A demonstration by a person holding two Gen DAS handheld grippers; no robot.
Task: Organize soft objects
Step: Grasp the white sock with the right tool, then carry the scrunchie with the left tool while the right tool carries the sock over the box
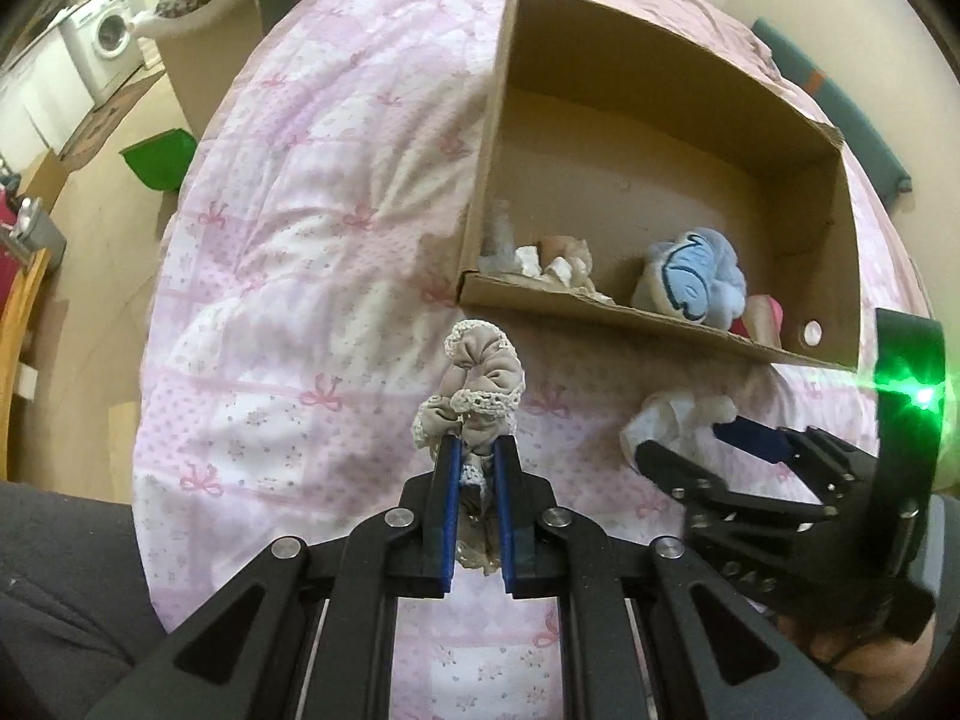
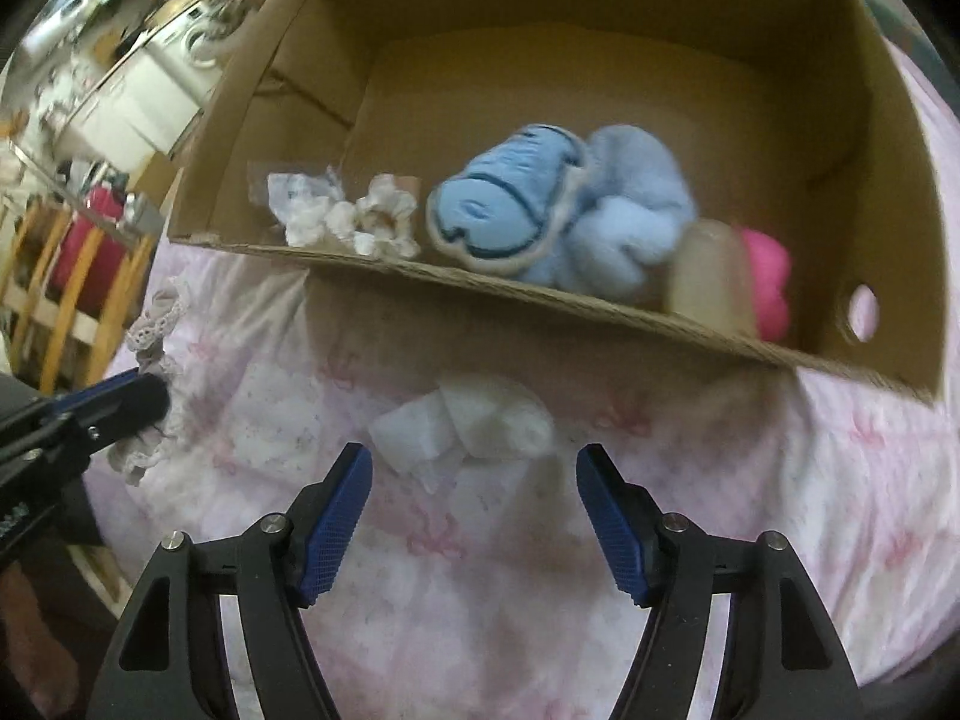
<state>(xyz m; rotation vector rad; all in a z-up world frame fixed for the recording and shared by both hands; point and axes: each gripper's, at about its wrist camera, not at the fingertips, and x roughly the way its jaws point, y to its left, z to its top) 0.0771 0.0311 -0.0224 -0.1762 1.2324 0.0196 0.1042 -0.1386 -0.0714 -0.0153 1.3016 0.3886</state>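
My left gripper [image 1: 477,450] is shut on a beige lace-trimmed scrunchie [image 1: 483,378], held above the pink quilt just short of the cardboard box [image 1: 600,312]. The scrunchie also shows at the left of the right wrist view [image 2: 157,324]. My right gripper [image 2: 474,468] is open, its jaws on either side of a white soft item [image 2: 468,426] lying on the quilt before the box; it also shows in the left wrist view [image 1: 672,417]. Inside the box lie a blue plush [image 2: 540,204], a white lace scrunchie [image 2: 378,222], a beige item [image 2: 711,276] and a pink item [image 2: 768,276].
The box [image 2: 540,294] stands open on a pink patterned quilt [image 1: 288,276] covering the bed. Beyond the bed's left edge are a green dustpan [image 1: 159,159], a washing machine [image 1: 105,42] and a wooden frame [image 2: 60,288].
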